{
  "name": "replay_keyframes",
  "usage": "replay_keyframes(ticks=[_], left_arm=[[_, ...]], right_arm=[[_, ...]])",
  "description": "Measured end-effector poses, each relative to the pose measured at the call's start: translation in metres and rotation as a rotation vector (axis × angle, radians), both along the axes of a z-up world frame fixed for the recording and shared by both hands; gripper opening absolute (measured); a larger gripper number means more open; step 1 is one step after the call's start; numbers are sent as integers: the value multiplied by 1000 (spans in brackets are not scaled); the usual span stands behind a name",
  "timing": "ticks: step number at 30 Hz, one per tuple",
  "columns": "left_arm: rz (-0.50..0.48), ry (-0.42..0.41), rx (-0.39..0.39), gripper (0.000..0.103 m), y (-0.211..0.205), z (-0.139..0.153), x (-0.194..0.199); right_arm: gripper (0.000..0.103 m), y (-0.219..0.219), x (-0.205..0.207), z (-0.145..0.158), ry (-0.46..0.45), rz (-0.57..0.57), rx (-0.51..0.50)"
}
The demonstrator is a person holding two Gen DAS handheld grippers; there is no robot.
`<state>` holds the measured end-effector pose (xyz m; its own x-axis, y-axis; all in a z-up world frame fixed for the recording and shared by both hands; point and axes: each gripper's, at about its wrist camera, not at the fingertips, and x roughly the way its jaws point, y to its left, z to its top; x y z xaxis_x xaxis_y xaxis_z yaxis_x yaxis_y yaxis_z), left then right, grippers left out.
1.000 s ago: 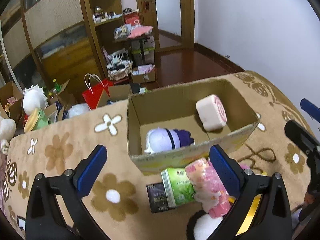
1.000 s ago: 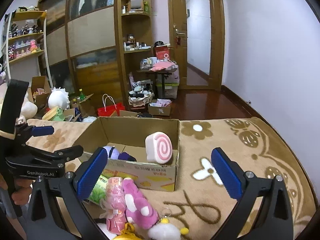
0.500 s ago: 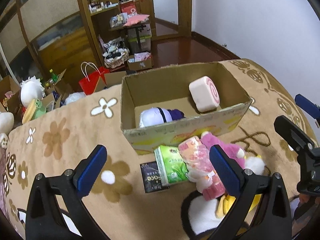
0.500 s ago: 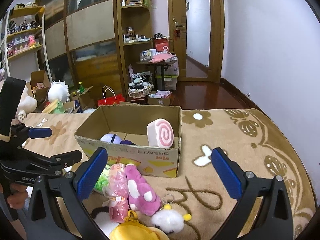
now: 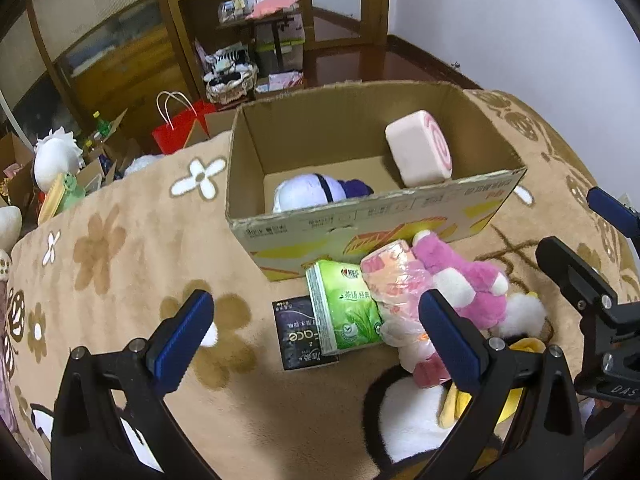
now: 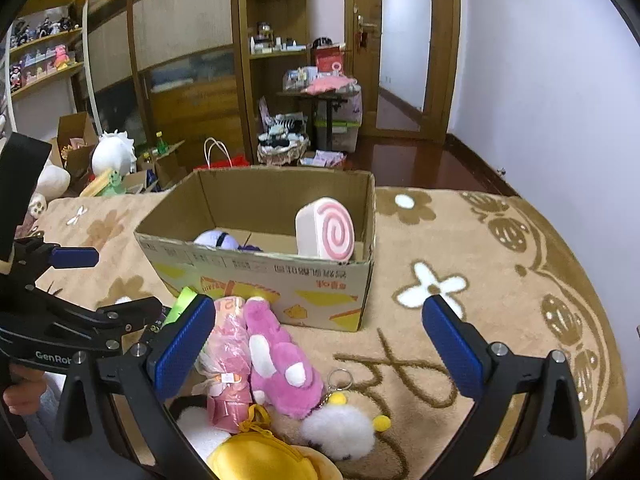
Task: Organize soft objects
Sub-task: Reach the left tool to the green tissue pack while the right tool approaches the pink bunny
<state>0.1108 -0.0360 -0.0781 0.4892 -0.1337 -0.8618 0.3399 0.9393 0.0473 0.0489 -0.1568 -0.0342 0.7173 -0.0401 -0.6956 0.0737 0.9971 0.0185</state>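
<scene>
Both grippers, left gripper (image 5: 316, 338) and right gripper (image 6: 318, 338), hang spread wide, empty, above the toy pile (image 6: 272, 364)

Behind the flowered brown blanket (image 6: 500, 280) stands a red paper bag (image 5: 180, 126) (white handles), left of a wicker basket (image 5: 232, 84).

Pink plush (image 6: 280, 364) (lying) beside cardboard box (image 6: 256, 276)

This is a lived-in home room, probably a bedroom or living room: a flower-patterned tan blanket (image 6: 500, 264), wooden wall shelving (image 6: 276, 12) crowded with small items, a wooden door (image 6: 364, 52), dark wood floor (image 6: 416, 164), a red gift bag (image 5: 180, 126), and what look like figurines on side shelves (image 6: 44, 60).
</scene>
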Motion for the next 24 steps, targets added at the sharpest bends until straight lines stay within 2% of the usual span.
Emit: replay_keyframes(ticks=[19, 24], left_arm=[[0, 118, 44, 101, -11, -56, 29], [-2, 141, 51, 101, -12, -68, 34]], right_arm=[[103, 0, 35, -49, 138, 46, 69], [95, -3, 42, -63, 182, 55, 108]])
